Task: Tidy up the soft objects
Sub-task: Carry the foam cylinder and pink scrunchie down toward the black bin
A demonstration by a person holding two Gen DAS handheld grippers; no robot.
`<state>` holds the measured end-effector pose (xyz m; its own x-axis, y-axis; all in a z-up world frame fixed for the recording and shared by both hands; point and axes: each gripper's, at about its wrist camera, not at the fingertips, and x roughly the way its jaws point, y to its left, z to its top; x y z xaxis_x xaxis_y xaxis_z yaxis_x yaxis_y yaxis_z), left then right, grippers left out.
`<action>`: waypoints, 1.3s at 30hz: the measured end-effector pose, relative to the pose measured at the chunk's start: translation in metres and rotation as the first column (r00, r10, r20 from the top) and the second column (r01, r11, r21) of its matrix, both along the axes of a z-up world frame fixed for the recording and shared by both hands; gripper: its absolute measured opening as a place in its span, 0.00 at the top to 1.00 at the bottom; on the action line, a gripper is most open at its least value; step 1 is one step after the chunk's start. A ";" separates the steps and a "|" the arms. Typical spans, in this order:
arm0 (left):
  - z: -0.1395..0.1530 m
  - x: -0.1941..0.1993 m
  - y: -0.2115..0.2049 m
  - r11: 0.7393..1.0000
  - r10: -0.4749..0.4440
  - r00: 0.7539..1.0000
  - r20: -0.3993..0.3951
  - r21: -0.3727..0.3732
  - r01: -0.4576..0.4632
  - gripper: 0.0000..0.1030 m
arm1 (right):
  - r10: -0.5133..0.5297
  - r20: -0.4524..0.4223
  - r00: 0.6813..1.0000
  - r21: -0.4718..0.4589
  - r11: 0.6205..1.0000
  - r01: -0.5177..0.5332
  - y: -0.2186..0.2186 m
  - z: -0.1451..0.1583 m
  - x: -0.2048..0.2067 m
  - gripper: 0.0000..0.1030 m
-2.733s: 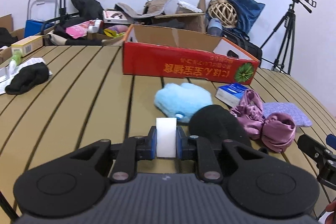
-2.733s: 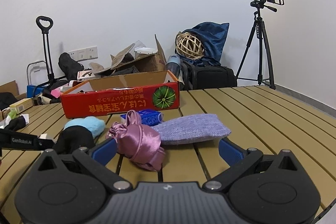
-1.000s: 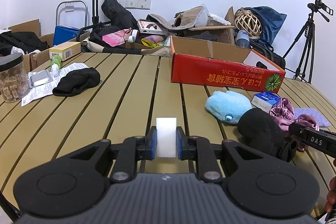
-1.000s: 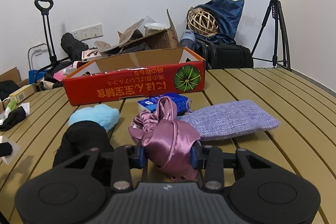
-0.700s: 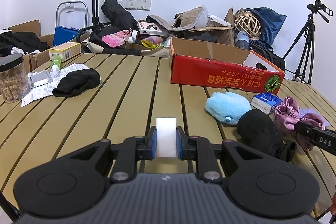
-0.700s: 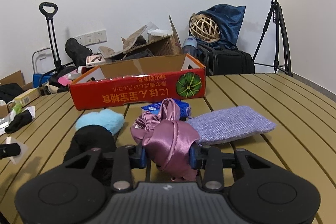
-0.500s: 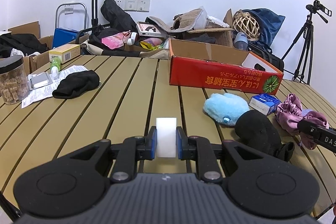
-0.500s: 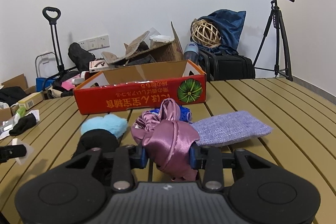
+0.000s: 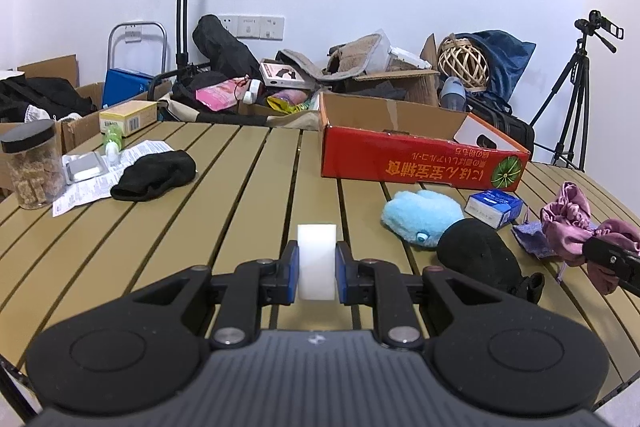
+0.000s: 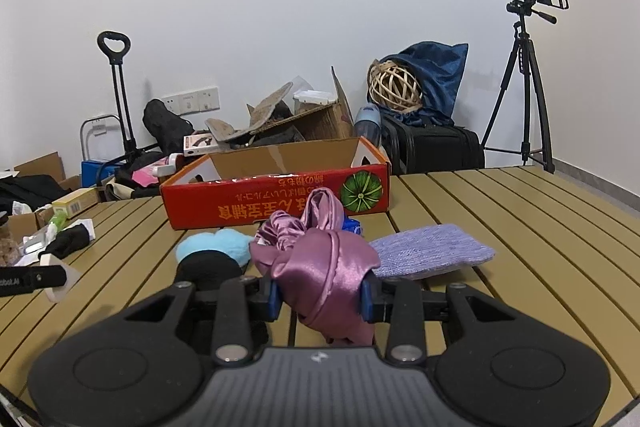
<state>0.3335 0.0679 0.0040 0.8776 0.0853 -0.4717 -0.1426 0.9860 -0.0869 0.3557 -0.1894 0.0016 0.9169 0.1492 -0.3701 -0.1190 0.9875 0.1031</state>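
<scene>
Across the slatted bench (image 9: pixel 248 187): two loaded hand-held grippers and a red box with upside-down print.

Low in the left view, the left hand-held gripper (image 9: pixel 317 269) is clamped on a white block (image 9: pixel 317 259). Low centre of the right view, the right hand-held gripper (image 10: pixel 320 297) is clamped on a pink satin bundle (image 10: pixel 324 267), which hangs clear of the bench. Behind it, the red box (image 10: pixel 276 203) carries inverted yellow characters and a green melon picture. "obot.AI" shows on the left hand-held gripper's finger at the far left edge of that view.

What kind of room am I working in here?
Likely a makeshift recording space in a storeroom or spare room, not a lived-in home: a camera on a tripod faces the slatted table, and open cardboard boxes, bags and a hand trolley pile against the bare white wall.
</scene>
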 end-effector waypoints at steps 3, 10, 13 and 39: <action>0.002 -0.006 0.002 1.000 0.002 1.000 0.008 -0.005 -0.002 0.82 | 0.007 0.014 1.000 -0.001 1.000 -0.007 0.000 0.002 -0.009 0.66; 0.007 -0.022 0.004 1.000 -0.006 1.000 0.031 -0.029 0.006 0.82 | 0.022 0.048 0.999 0.002 1.000 -0.022 0.004 0.005 -0.035 0.66; 0.009 -0.030 0.003 0.999 -0.012 0.999 0.042 -0.034 0.013 0.82 | 0.032 0.058 0.998 0.000 0.999 -0.032 0.006 0.004 -0.048 0.66; -0.009 -0.102 -0.018 0.995 -0.092 0.995 0.031 -0.025 0.093 0.82 | 0.071 0.027 0.997 -0.091 0.994 -0.068 0.005 -0.012 -0.165 0.67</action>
